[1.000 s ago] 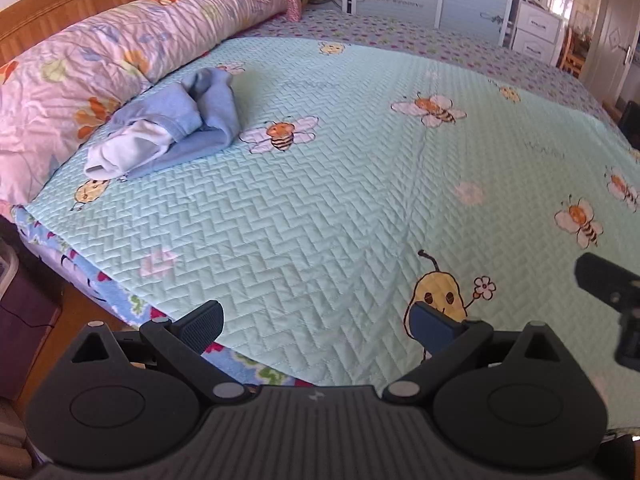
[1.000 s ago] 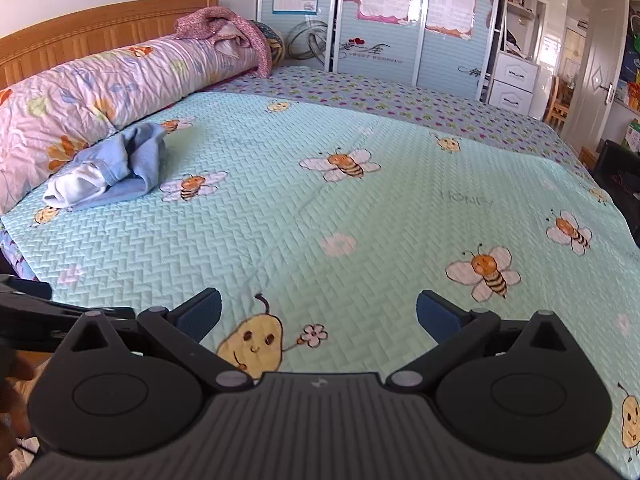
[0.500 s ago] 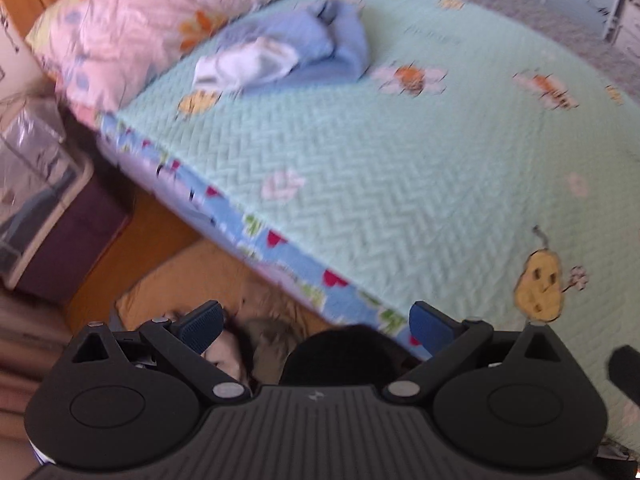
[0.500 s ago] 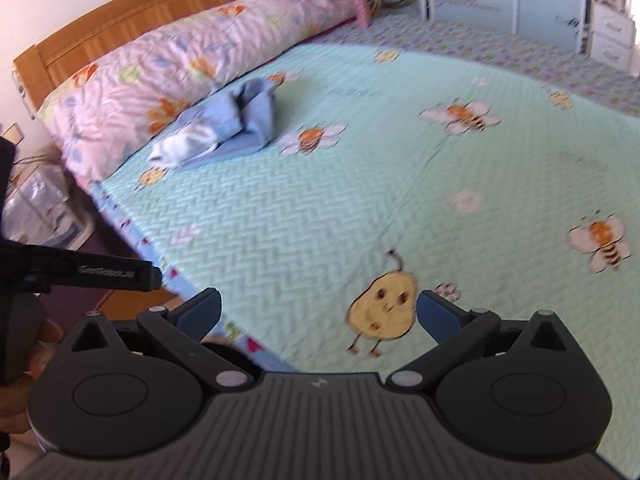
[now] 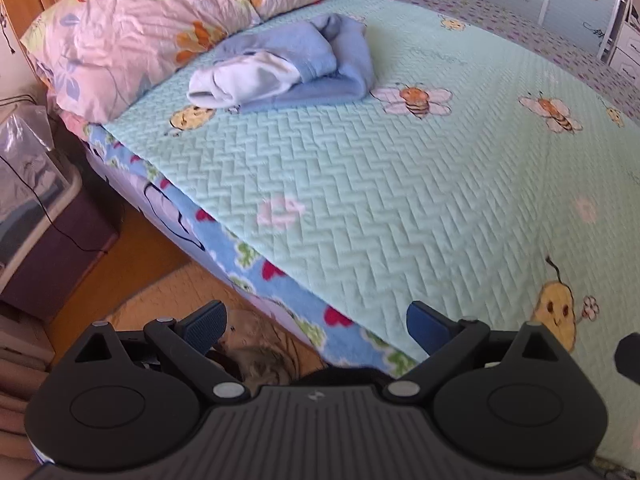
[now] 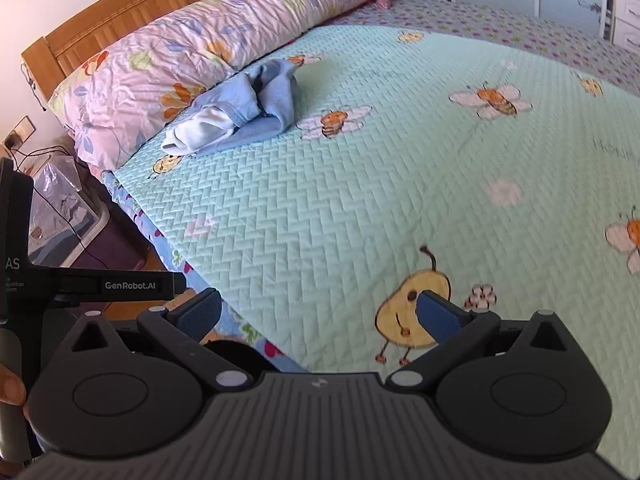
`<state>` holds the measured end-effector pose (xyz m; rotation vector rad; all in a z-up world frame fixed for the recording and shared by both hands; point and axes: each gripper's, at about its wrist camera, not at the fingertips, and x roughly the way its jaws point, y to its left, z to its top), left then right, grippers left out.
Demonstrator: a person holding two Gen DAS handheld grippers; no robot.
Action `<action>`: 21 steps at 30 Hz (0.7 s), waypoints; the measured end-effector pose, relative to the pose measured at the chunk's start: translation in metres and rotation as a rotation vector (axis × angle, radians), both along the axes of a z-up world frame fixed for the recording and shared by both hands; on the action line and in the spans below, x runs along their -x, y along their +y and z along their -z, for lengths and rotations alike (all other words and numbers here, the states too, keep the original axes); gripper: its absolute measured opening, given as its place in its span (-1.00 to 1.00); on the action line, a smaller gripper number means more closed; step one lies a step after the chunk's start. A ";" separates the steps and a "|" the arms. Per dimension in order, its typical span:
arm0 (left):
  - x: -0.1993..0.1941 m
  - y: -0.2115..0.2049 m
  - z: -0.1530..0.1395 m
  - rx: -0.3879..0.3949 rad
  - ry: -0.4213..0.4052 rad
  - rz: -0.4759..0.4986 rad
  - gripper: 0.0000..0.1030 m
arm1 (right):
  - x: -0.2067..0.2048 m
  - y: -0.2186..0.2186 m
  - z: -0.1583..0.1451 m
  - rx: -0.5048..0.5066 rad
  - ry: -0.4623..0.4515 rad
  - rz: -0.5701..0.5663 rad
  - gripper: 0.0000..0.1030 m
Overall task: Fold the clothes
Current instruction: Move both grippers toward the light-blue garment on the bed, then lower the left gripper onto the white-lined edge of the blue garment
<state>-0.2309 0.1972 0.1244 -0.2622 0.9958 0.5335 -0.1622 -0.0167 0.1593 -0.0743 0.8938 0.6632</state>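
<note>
Both claws open and empty at the bed's edge, with the clothes bundled near the pillow.

The left claw (image 5: 316, 326) has its two blue-padded fingers spread wide with nothing between them; it hangs over the side edge of the bed (image 5: 400, 200), one finger above the floor and one above the quilt, apparently because the person stands beside the bed and no reach has begun. The right claw (image 6: 318, 314) is equally wide and empty, just inside the same edge, above the pear print on the quilt. Well away from both, toward the head of the bed, the blue garment (image 5: 304, 64) lies crumpled in a loose heap with a white piece poking from it, just beside the long flowered pillow (image 5: 140, 24). Most of the bed shows bare quilt, which looks like the room needed to spread and fold it.
</note>
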 end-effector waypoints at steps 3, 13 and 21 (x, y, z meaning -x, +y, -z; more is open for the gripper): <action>-0.009 0.022 0.002 0.049 -0.021 -0.035 0.93 | -0.010 0.016 -0.010 -0.019 -0.052 -0.035 1.00; -0.070 0.098 -0.003 0.094 -0.043 -0.103 0.93 | -0.092 0.105 -0.027 0.043 -0.125 -0.033 1.00; -0.105 0.153 0.017 0.072 -0.008 -0.097 0.93 | -0.157 0.182 0.001 0.091 -0.129 -0.020 0.99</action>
